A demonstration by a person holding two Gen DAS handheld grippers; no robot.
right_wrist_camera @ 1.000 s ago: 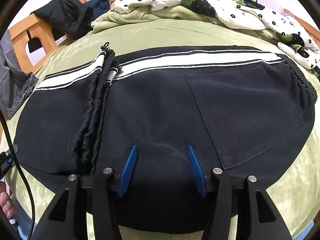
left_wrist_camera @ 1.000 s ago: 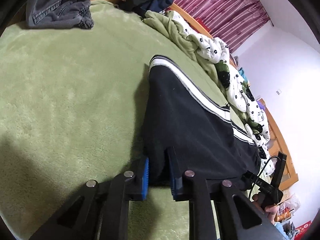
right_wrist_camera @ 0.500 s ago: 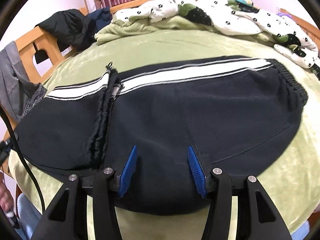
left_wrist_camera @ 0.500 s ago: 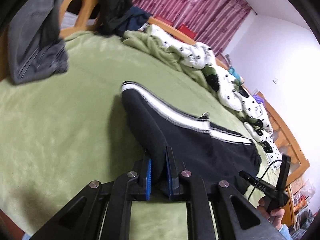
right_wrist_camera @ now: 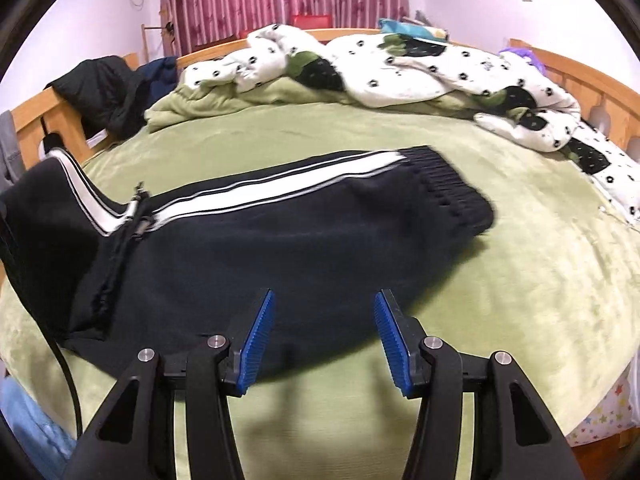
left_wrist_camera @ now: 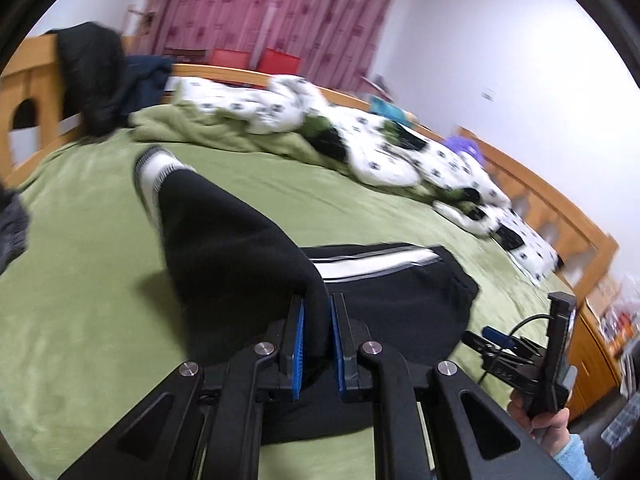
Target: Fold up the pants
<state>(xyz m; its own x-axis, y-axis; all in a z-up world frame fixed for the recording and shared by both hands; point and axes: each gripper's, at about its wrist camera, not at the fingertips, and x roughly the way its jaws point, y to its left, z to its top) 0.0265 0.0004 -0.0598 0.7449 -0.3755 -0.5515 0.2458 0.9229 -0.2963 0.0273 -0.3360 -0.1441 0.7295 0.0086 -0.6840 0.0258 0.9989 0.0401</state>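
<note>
Black pants [right_wrist_camera: 288, 240] with a white side stripe lie on the green bed cover [right_wrist_camera: 540, 280], waistband to the right. My left gripper [left_wrist_camera: 317, 320] is shut on the black fabric of the leg end [left_wrist_camera: 224, 240] and holds it lifted off the bed; the striped cuff [left_wrist_camera: 154, 172] hangs in the air. In the right wrist view the raised leg [right_wrist_camera: 52, 208] shows at the far left. My right gripper [right_wrist_camera: 323, 332] is open and empty, above the near edge of the pants, apart from the cloth.
A crumpled white dotted quilt [right_wrist_camera: 400, 68] and a green blanket lie along the back of the bed. Dark jackets [left_wrist_camera: 100, 76] hang on the wooden bed rail [left_wrist_camera: 24, 92]. The right gripper's handle and hand [left_wrist_camera: 548, 376] show at the left view's lower right.
My left gripper has lifted the leg end up off the bed and carried it toward the waistband. My right gripper has drawn back from the pants, still open.
</note>
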